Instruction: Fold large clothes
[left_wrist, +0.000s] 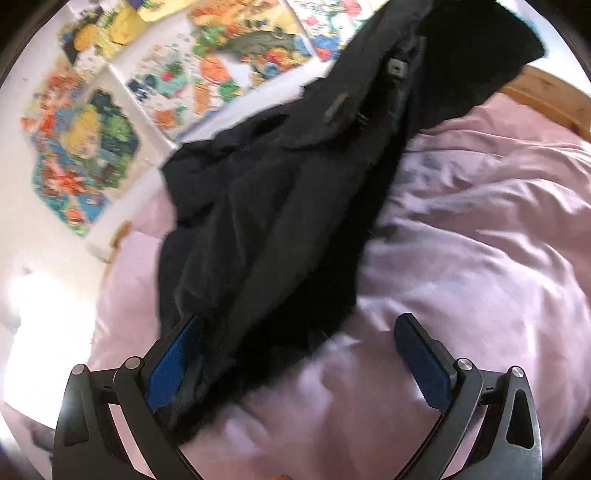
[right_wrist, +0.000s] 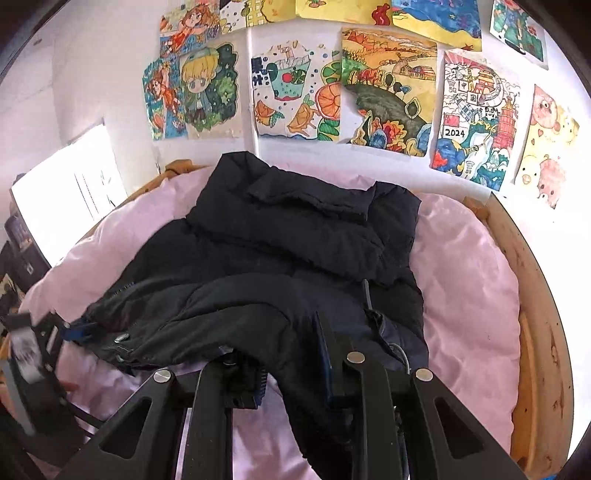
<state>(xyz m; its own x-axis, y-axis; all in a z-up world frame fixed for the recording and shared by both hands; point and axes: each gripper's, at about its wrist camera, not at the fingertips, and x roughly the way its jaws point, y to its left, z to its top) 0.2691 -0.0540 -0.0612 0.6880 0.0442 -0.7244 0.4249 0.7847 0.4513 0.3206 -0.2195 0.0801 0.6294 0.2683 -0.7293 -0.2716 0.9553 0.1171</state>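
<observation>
A large black puffer jacket (right_wrist: 295, 251) lies spread on a pink duvet (right_wrist: 461, 277), collar toward the wall. My right gripper (right_wrist: 291, 350) is shut on a bunched fold of its near edge, which hangs lifted over the fingers. In the left wrist view the same jacket (left_wrist: 280, 206) stretches from the upper right down between the fingers of my left gripper (left_wrist: 301, 321). That gripper is open wide. The fabric rests against its left blue pad (left_wrist: 177, 354), and its right pad (left_wrist: 421, 354) stands bare over the duvet. In the right wrist view the left gripper (right_wrist: 55, 339) shows blurred at the jacket's left edge.
A wooden bed frame (right_wrist: 535, 332) rims the duvet on the right and at the back. Several colourful drawings (right_wrist: 388, 92) hang on the white wall behind the bed. A bright window (right_wrist: 66, 192) stands at the left. Bare duvet (left_wrist: 461, 258) lies right of the jacket.
</observation>
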